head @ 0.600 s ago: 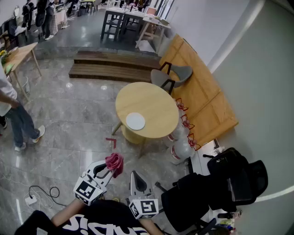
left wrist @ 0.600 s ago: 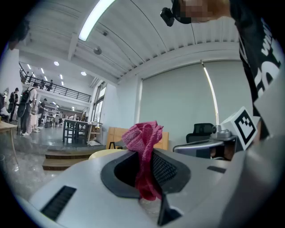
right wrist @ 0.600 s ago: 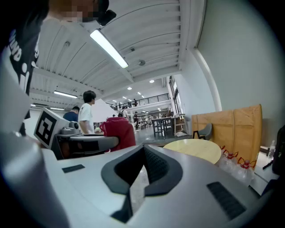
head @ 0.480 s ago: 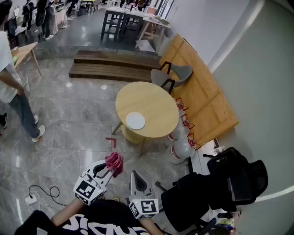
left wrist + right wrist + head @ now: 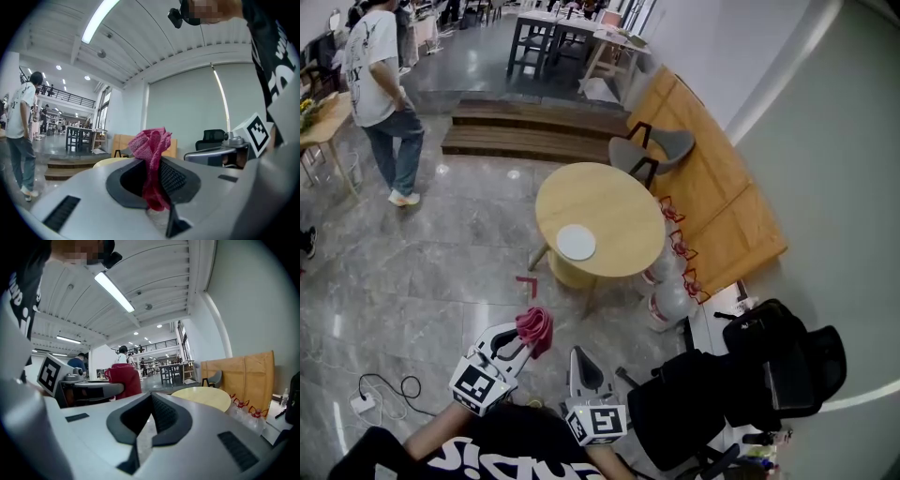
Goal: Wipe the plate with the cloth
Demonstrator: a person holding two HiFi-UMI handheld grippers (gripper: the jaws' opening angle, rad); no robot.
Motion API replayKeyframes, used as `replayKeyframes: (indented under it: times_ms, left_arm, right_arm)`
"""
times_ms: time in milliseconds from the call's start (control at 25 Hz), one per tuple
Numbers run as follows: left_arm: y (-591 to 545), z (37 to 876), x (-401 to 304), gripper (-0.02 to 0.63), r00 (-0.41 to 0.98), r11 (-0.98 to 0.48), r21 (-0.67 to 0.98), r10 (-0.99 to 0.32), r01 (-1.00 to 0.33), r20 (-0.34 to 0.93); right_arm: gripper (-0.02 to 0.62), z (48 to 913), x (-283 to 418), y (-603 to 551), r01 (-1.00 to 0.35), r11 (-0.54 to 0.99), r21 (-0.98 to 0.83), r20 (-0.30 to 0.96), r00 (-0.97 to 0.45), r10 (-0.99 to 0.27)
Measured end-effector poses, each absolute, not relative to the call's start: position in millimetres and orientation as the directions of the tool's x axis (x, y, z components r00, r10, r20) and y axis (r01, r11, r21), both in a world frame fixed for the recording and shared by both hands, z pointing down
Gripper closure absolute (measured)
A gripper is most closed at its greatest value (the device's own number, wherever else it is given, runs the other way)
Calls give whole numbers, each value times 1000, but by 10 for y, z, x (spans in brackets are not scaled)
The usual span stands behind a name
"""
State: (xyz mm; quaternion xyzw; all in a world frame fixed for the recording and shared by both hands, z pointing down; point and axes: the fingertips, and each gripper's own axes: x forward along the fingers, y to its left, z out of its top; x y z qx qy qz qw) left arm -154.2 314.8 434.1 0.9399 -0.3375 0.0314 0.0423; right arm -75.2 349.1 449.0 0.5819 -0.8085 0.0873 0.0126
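Note:
A white plate (image 5: pixel 576 242) lies on the round wooden table (image 5: pixel 619 202), near its front left edge. My left gripper (image 5: pixel 522 339) is held low in front of me, well short of the table, shut on a crumpled pink cloth (image 5: pixel 534 328) that sticks up between its jaws (image 5: pixel 152 164). My right gripper (image 5: pixel 579 361) is beside it, shut with nothing between its jaws (image 5: pixel 151 405). From the right gripper view the tabletop (image 5: pixel 204 398) lies ahead and the cloth (image 5: pixel 125 378) shows at the left.
A grey chair (image 5: pixel 652 155) stands behind the table, water bottles (image 5: pixel 667 291) at its right foot. A black office chair (image 5: pixel 750 375) is at my right. A person (image 5: pixel 382 98) walks at the far left. Wooden steps (image 5: pixel 530 131) lie beyond. A cable (image 5: pixel 389 389) trails on the floor.
The person at the left has walked further into the room, toward the steps. Both grippers and the cloth have stayed where they were.

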Motion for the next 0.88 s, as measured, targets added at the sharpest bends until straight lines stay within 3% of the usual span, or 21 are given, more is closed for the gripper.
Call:
replayKeyframes:
  times_ms: [880]
  left_arm:
    - [3002, 4493, -1171, 538, 744, -742, 60, -661, -668, 101]
  right_arm:
    - [574, 4603, -227, 3459, -925, 357, -129, 136, -373, -918]
